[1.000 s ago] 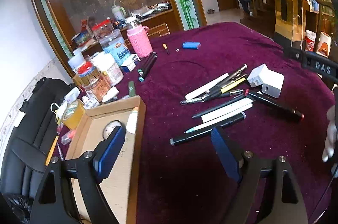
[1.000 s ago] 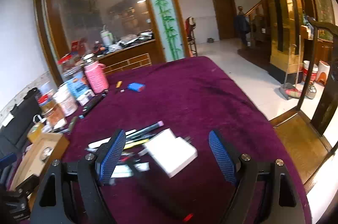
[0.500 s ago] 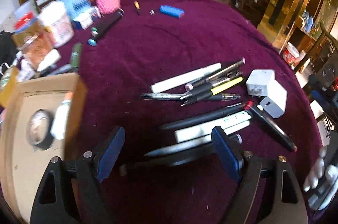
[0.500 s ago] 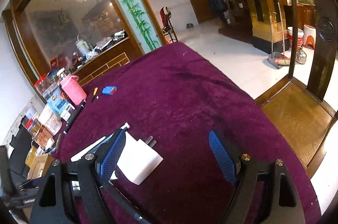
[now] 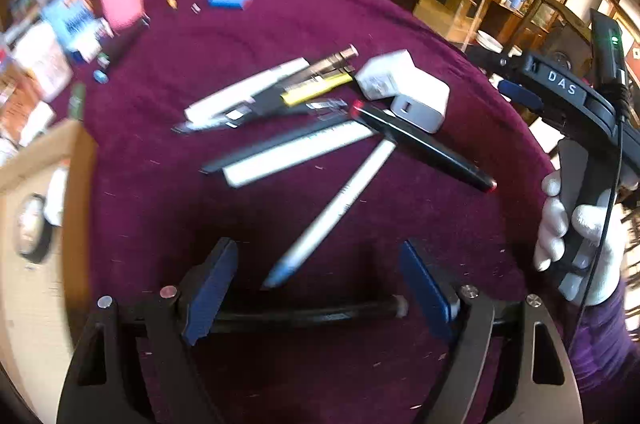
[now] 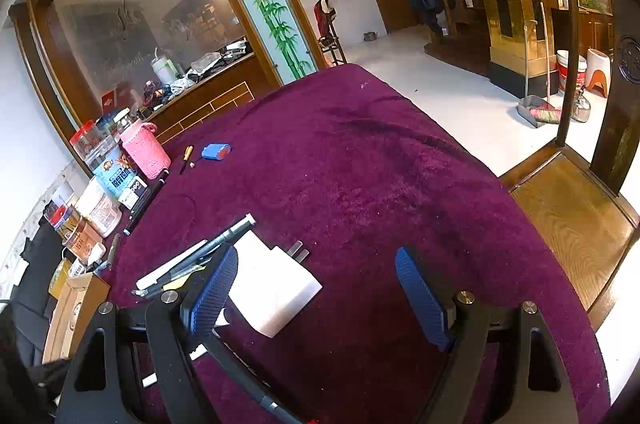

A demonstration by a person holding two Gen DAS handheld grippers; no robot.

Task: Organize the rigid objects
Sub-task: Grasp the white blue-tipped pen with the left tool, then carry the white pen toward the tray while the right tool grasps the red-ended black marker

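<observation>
- Two hand-held grippers are what we work with over a table draped in a purple cloth (image 5: pixel 280 32), and both stand with their blue pads wide apart.
- Our left gripper (image 5: pixel 316 284) points steeply down at the cloth; a black pen (image 5: pixel 304 314) lies crosswise between its pads, close to the base of the fingers, and we cannot tell whether the pads touch its ends.
- Just ahead of that gripper a white pen (image 5: pixel 340 204) lies slanted, its bluish tip nearest us.
- Farther on sits the loose heap of pens and markers (image 5: pixel 276 96), with a long white marker (image 5: pixel 296 154) and a black marker with red ends (image 5: pixel 424 146) at its near edge.
- Two white chargers (image 5: pixel 404 88) sit touching each other at the right side of the heap.
- Our right gripper (image 6: pixel 316 288) is released and grasps nothing; a white charger (image 6: pixel 276 288) with its prongs pointing away lies on the cloth just beside its left pad, partly between the fingers.
- From the left wrist view we see a white-gloved hand (image 5: pixel 576 236) around the right gripper's handle.
- A cardboard box (image 5: pixel 36 184) stands at the left edge of the table, with a roll of tape (image 5: pixel 30 228) inside.
- A pink-sleeved bottle (image 6: pixel 144 152) and a blue lighter (image 6: pixel 216 151) sit at the far side.
</observation>
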